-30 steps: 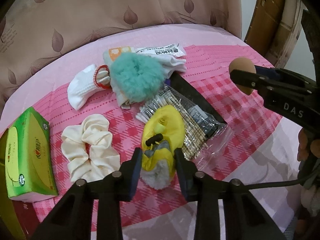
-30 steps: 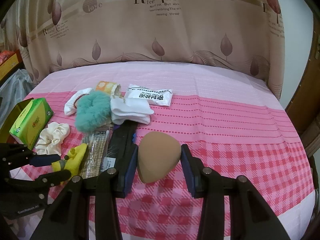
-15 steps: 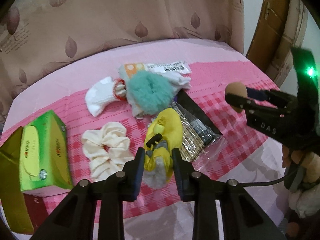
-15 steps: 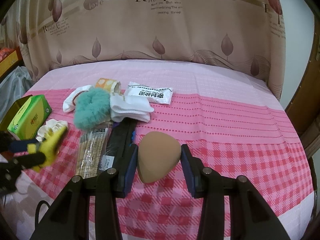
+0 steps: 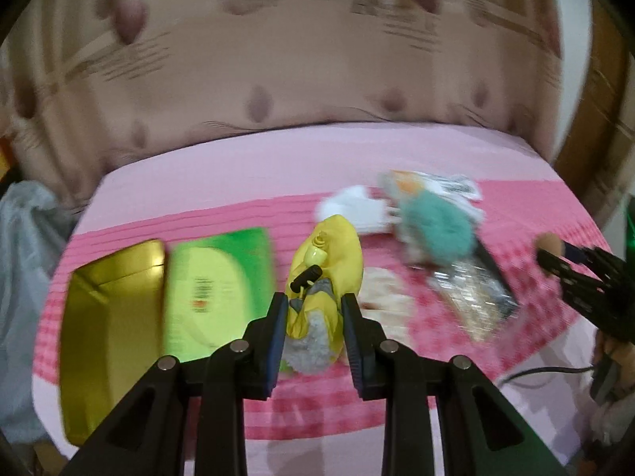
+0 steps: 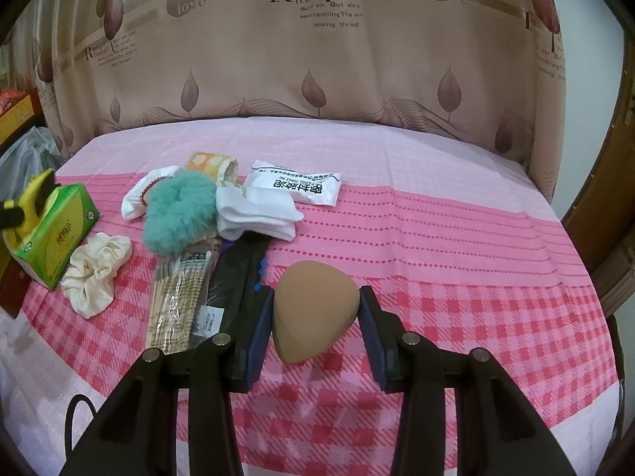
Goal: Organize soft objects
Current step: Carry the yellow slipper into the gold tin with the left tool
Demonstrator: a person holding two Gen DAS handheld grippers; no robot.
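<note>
While the left hand-held gripper (image 5: 311, 325) is clamped on a yellow plush toy (image 5: 327, 273) and carries it in the air above the green tissue box (image 5: 216, 289), just beside the open gold tin (image 5: 111, 317) at the far left of the surface (image 6: 436, 214), the step in hand looks like carrying the toy to that tin. Further right, the cream scrunchie (image 6: 97, 273), teal fluffy scrunchie (image 6: 178, 210), white socks (image 6: 254, 214) and cotton swab packet (image 6: 178, 301) lie clustered on the pink cloth. At the right, the right hand-held gripper (image 6: 315, 317) is closed on a tan makeup sponge (image 6: 313, 311), held off the cloth. Next, I judge, the toy must be brought over the tin's opening and lowered before the jaws part.
</note>
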